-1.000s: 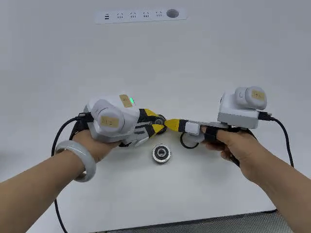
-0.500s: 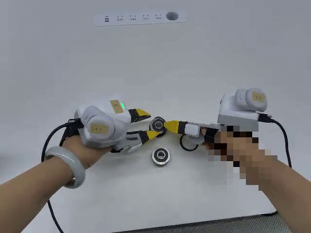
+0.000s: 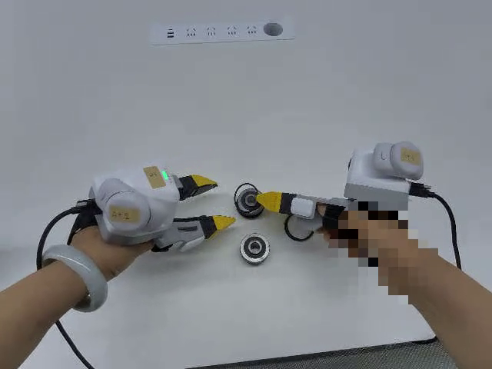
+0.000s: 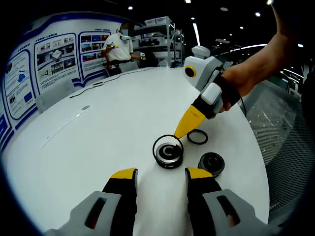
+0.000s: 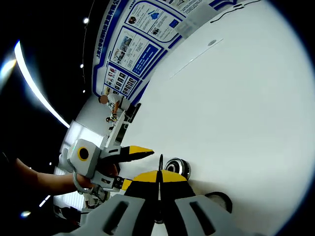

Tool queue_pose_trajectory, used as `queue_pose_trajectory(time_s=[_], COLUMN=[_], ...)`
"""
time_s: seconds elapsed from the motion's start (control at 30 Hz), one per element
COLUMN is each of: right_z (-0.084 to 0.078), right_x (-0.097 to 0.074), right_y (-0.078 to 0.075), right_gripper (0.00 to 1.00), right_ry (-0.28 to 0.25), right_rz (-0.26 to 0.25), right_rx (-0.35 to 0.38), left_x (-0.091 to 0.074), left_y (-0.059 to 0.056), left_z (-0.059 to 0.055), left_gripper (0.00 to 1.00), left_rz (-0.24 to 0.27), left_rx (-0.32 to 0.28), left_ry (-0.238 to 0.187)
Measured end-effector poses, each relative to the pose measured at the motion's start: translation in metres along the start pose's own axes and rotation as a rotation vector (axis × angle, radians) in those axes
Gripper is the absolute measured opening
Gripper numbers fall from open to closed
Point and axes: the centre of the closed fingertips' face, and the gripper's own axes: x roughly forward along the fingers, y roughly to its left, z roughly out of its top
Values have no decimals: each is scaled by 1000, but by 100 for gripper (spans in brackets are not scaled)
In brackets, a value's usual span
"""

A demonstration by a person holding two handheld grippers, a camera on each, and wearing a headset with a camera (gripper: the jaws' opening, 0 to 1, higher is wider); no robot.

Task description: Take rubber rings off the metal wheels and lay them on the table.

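Item: rubber ring (image 4: pixel 154 146), thin, black; half off its metal wheel (image 4: pixel 168 153), the far side raised above the hub, the near side seemingly low around it; the wheel lies flat on the white table (image 3: pixel 346 115).

Right gripper (image 3: pixel 265 201): jaws closed together, tip at the wheel's right edge; its own view shows a thin black strand pinched between them, which I take to be the ring.

Left gripper (image 3: pixel 217 202): jaws well apart, holding nothing, just left of the wheel and clear of it.

Loose ring (image 4: pixel 197 143): flat on the table just right of the wheel, under the right gripper.

Second wheel (image 3: pixel 254 246): just in front of the wheel, apparently with its ring on.

Power strip (image 3: pixel 223 31): well beyond the wheel, at the table's far edge.

Handling note, as judgement: nothing pins the wheel, so a pull to the right may drag it along; bring the left gripper down on the hub or rim to steady it, then draw the ring up and over the near side, keeping the pinch firm so the rubber does not snap back; lay it beside the loose ring.
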Motion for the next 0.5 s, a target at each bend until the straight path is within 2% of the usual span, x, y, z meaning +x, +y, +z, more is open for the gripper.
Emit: queue_pose_trajectory(time_s=[0.07, 0.13, 0.3, 0.5], right_z=[1, 1, 2, -3], right_x=[-3, -6, -17, -37], right_y=[1, 3, 3, 1], right_gripper=[2, 2, 2, 2], right_ry=[-5, -13, -34, -57], right_rz=[4, 6, 11, -7], right_rx=[3, 6, 21, 42], left_x=[-2, -4, -7, -10], left_y=[-1, -3, -6, -5], left_z=[1, 4, 4, 1], left_gripper=[43, 48, 53, 58], left_rz=[1, -4, -12, -8], left_rx=[-5, -10, -15, -36], left_ry=[-6, -30, -38, -47])
